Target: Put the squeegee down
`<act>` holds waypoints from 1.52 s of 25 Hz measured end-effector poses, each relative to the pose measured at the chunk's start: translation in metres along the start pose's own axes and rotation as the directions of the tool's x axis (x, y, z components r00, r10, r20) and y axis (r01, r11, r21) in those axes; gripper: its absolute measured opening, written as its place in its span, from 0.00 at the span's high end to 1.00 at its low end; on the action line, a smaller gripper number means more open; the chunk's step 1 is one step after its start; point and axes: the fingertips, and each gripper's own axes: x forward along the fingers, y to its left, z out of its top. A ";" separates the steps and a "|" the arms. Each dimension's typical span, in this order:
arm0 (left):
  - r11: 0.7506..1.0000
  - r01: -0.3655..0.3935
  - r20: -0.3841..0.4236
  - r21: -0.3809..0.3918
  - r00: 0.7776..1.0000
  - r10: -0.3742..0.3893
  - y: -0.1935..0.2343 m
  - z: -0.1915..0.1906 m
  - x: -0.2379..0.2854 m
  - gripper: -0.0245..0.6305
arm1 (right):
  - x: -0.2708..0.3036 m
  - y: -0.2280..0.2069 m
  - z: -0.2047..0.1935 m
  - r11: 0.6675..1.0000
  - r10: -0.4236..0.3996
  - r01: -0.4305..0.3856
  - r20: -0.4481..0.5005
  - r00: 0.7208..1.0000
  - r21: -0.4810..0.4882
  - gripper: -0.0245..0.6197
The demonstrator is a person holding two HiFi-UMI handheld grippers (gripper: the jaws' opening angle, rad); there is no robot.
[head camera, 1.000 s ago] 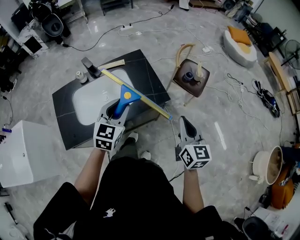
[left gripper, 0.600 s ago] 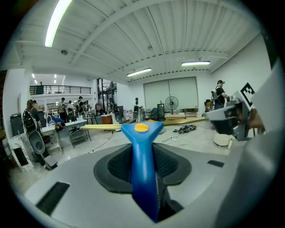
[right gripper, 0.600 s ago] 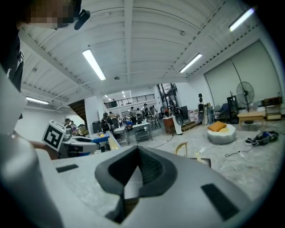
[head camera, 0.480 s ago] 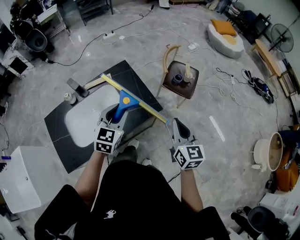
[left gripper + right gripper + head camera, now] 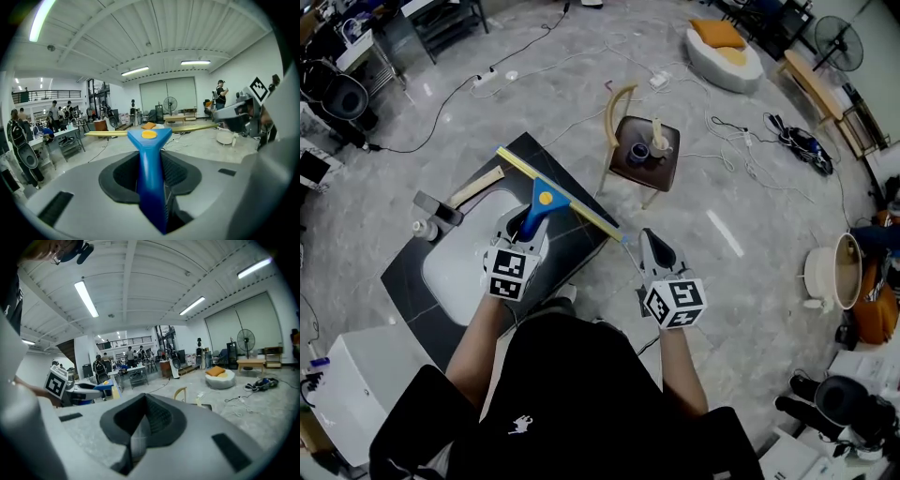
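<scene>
The squeegee has a blue handle (image 5: 539,208) and a long yellow blade (image 5: 581,208). My left gripper (image 5: 525,232) is shut on the handle and holds it in the air above the right part of the black counter (image 5: 572,246), which has a white sink (image 5: 464,258). In the left gripper view the handle (image 5: 151,173) sits clamped between the pads of the left gripper (image 5: 150,159), and the blade (image 5: 108,133) runs crosswise ahead. My right gripper (image 5: 654,246) hangs beside the counter's right edge, shut and empty, as the right gripper (image 5: 140,427) also shows in its own view.
A faucet (image 5: 436,208) and a small bottle (image 5: 419,228) stand at the sink's left. A wooden chair (image 5: 642,148) holding a cup and a bottle is beyond the counter. A white box (image 5: 342,380) sits at lower left. Cables cross the floor, and a pot (image 5: 832,272) stands at the right.
Both hands have moved away from the sink toward the counter's far right corner, and the squeegee has stayed gripped in the left one. The right gripper has stayed shut and empty.
</scene>
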 end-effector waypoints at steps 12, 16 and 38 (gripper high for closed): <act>0.992 0.120 -0.089 0.039 0.989 -0.116 0.018 -0.040 0.067 0.76 | 0.049 0.016 -0.032 0.996 -0.088 0.091 -0.147 0.985 0.016 0.96; 0.986 0.156 -0.120 0.056 0.982 -0.149 0.018 -0.055 0.087 0.76 | 0.059 0.022 -0.040 0.996 -0.088 0.092 -0.189 0.978 0.009 0.96; 0.978 0.209 -0.252 0.021 0.947 -0.197 0.032 -0.126 0.160 0.76 | 0.113 0.022 -0.097 0.989 -0.115 0.140 -0.324 0.939 0.055 0.96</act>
